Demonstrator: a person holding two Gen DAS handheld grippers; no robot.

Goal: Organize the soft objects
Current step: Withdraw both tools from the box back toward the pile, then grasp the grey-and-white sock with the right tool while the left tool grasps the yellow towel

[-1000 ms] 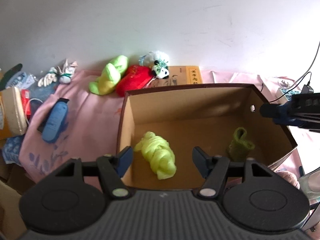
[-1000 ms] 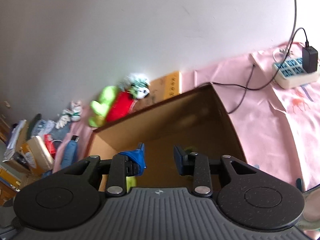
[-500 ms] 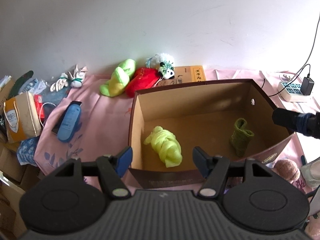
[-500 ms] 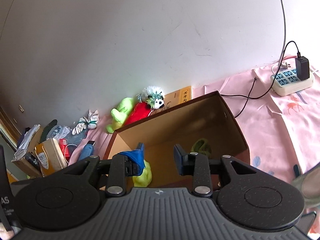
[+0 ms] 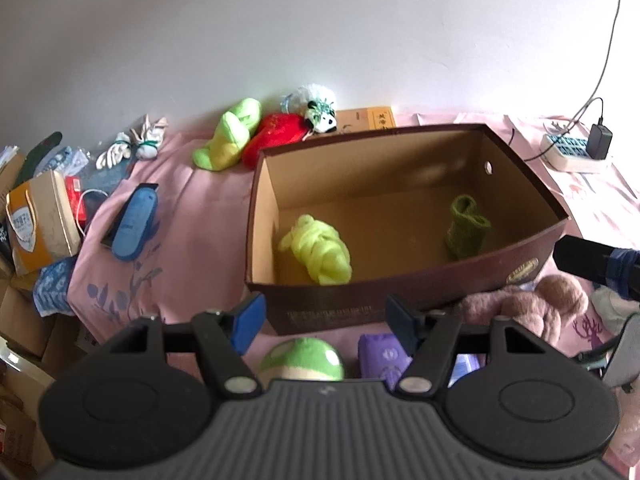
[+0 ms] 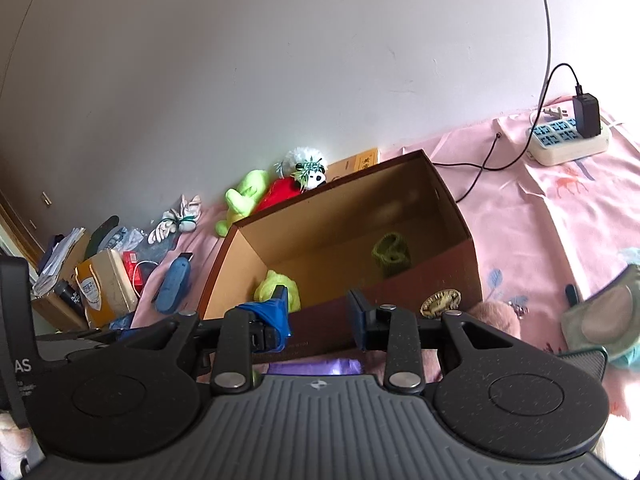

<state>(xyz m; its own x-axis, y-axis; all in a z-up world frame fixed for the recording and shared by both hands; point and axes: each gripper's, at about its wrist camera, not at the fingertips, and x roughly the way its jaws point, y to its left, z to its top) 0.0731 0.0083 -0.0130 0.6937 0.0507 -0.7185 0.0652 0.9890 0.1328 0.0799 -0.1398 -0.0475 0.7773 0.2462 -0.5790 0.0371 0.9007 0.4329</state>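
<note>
Left wrist: box [image 5: 400, 300] holds 2 soft items | left gripper [image 5: 322, 318] wide, empty | right gripper [image 6: 318, 316] apparently empty, part-open

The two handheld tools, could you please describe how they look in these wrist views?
Both are matte black, with a ribbed grey body and two round black discs. The left tool has blue pads on black fingers with silver screws. The right tool matches, though one blue pad looks crumpled.
</note>
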